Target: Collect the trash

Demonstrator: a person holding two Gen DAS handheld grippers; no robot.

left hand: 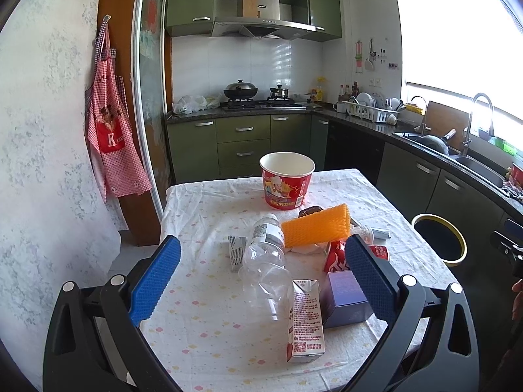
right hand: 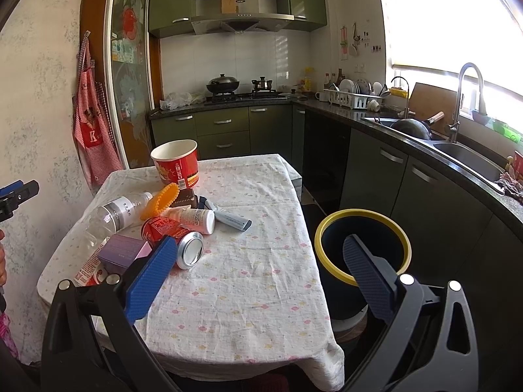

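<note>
Both the left gripper (left hand: 261, 271) and the right gripper (right hand: 258, 274) hang wide apart and empty over the near edge of the table (right hand: 248, 294). The trash is heaped at its left: a clear plastic bottle (left hand: 264, 254), milk carton (left hand: 305, 320), purple box (left hand: 343, 297) and red soda can (right hand: 176, 240). The yellow-rimmed bin (right hand: 362, 245) stands off the right edge. The likely trouble is the pile itself: things lean on one another, so pulling one could roll the can or bottle off the cloth, and the slick bottle may squirt from the pads.

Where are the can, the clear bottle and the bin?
can (right hand: 183, 245), right wrist view, on its silver end.
clear bottle (left hand: 263, 261), left wrist view, on its body.
bin (right hand: 405, 241), right wrist view, on its yellow rim.
</note>
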